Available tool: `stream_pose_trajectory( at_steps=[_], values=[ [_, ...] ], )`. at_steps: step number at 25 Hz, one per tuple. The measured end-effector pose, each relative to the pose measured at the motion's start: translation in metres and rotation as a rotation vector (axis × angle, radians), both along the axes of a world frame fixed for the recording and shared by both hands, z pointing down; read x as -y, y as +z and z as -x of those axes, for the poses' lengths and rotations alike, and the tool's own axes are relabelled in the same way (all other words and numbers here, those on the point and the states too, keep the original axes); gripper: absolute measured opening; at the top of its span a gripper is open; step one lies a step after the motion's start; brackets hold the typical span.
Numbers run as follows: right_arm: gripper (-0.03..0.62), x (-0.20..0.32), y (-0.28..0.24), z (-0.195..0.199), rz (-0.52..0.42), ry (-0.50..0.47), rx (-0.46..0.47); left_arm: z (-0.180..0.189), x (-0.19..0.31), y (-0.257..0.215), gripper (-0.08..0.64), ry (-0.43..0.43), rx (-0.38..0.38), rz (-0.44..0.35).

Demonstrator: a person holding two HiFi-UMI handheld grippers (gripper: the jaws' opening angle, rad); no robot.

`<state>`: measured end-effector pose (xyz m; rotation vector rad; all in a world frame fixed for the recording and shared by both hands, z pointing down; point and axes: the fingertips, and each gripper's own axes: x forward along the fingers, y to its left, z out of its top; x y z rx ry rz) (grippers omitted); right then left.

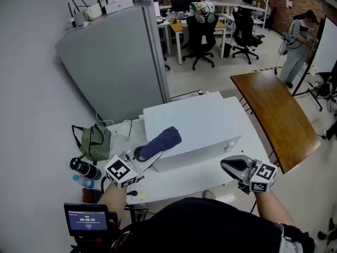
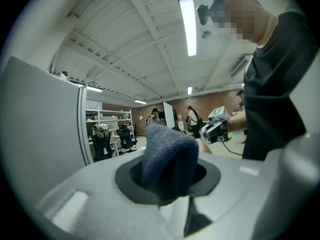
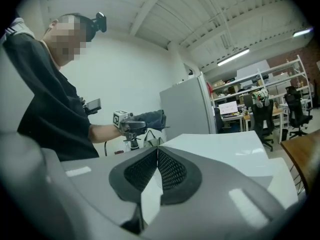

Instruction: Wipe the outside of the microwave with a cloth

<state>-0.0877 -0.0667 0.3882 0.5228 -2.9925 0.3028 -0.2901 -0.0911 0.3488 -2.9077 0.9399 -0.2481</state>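
Partition behind microwave — table alongside

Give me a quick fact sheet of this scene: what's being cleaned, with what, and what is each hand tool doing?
Being cleaned: white microwave on a white table
Cleaning item: dark blue cloth
Left gripper: shut on the cloth, at the microwave's near-left edge; contact unclear
Right gripper: shut, empty, by the near-right corner
Nearby: striped bag, wooden table

Bright, even ceiling strip lighting; fisheye-warped edges, blurred foreground tongs.
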Motion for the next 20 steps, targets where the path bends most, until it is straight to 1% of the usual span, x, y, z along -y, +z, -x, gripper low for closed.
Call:
stream_pose_trajectory(
  at_steps=[3, 6, 8, 11, 13, 16, 18, 19, 20],
  values=[
    [0.008, 0.043, 0.003, -0.031, -0.048, 0.001, -0.011, -0.029, 0.093, -0.002, 0.098, -0.003, 0.134, 0.004],
    [0.008, 0.086, 0.0, -0.065, -0.096, -0.015, -0.041, -0.069, 0.182, 0.008, 0.098, -0.017, 0.286, 0.035],
    [0.008, 0.111, -0.004, -0.093, -0.104, -0.008, -0.037, -0.105, 0.227, 0.019, 0.098, -0.007, 0.371, 0.074],
    [0.008, 0.14, 0.001, -0.138, -0.08, 0.05, -0.014, -0.152, 0.289, 0.047, 0.095, 0.02, 0.487, 0.117],
    [0.008, 0.149, 0.012, -0.165, -0.054, 0.094, -0.013, -0.178, 0.318, 0.072, 0.094, 0.053, 0.556, 0.178],
    [0.008, 0.152, 0.028, -0.198, -0.008, 0.159, -0.021, -0.21, 0.337, 0.107, 0.089, 0.131, 0.626, 0.275],
    [0.008, 0.153, 0.037, -0.211, 0.014, 0.191, -0.024, -0.218, 0.339, 0.128, 0.086, 0.17, 0.677, 0.332],
    [0.006, 0.154, 0.04, -0.214, 0.021, 0.201, -0.025, -0.217, 0.34, 0.135, 0.083, 0.175, 0.688, 0.359],
    [0.006, 0.155, 0.042, -0.213, 0.025, 0.207, -0.027, -0.212, 0.341, 0.139, 0.08, 0.172, 0.681, 0.386]
  ],
)
